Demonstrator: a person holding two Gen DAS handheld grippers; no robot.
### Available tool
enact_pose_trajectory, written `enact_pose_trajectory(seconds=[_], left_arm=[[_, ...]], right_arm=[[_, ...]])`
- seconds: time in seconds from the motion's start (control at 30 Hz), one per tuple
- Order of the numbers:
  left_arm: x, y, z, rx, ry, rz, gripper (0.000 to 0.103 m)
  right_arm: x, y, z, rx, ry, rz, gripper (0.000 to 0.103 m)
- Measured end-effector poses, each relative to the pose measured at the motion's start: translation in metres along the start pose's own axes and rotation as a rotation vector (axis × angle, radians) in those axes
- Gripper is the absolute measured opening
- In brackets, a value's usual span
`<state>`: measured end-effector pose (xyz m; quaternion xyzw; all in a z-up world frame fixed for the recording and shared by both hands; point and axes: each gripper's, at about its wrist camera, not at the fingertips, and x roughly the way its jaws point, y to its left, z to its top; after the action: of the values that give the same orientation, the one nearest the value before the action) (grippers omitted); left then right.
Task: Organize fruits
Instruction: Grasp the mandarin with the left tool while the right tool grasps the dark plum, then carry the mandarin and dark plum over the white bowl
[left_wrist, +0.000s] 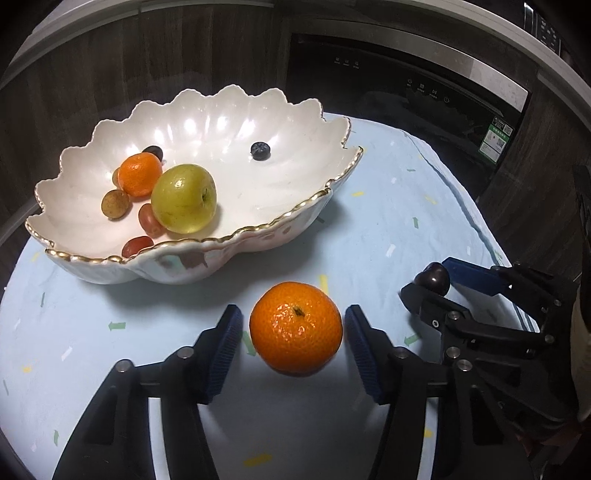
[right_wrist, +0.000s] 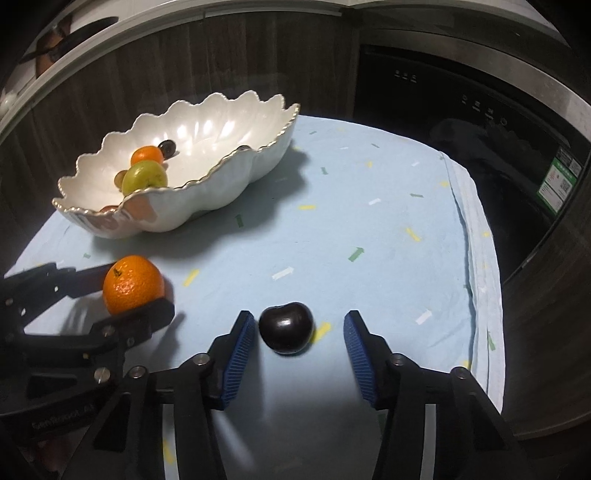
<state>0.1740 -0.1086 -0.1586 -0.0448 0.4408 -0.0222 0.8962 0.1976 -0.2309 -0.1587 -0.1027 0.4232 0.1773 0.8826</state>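
Note:
A mandarin orange (left_wrist: 295, 328) lies on the light blue cloth (left_wrist: 369, 229) between the fingers of my left gripper (left_wrist: 293, 322). The pads stand close on either side with narrow gaps, so it is open. A dark cherry (right_wrist: 286, 326) lies between the fingers of my right gripper (right_wrist: 299, 325), near the left pad and well clear of the right one; this gripper is open too. The white scalloped bowl (left_wrist: 258, 226) with a gold rim sits behind, holding a green apple (left_wrist: 183, 198), a small orange (left_wrist: 140, 179), a blueberry (left_wrist: 260, 150) and several small fruits.
The cloth-covered table ends in a folded hem at the right (right_wrist: 480, 258). A dark appliance front (left_wrist: 406, 92) and dark wood panels stand close behind the table. The two grippers sit side by side near the front edge.

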Motion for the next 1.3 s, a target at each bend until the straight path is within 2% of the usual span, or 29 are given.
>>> enact_pose_trajectory(seconds=[0.03,0.17,0.27,0.63,1.3], left_arm=[[0.001,0.0,0.0,0.001,0.005,-0.001,0.048],[0.002,-0.001,0.001,0.008,0.008,-0.005,0.047],[0.002,0.0,0.001,0.008,0.011,-0.006,0.046],[-0.007,0.0,0.001,0.01,0.009,-0.013,0.046],[-0.052,0.005,0.011,0.001,-0.066,-0.049,0.046]], right_arm=[[0.0,0.001,0.0,-0.006,0.0,-0.002,0.046],[0.0,0.003,0.001,-0.013,-0.002,0.001,0.034],[-0.001,0.004,0.001,-0.02,-0.003,0.004,0.029],[-0.008,0.005,0.001,-0.006,-0.011,0.001,0.029],[-0.05,0.022,0.01,-0.002,-0.065,-0.016,0.029]])
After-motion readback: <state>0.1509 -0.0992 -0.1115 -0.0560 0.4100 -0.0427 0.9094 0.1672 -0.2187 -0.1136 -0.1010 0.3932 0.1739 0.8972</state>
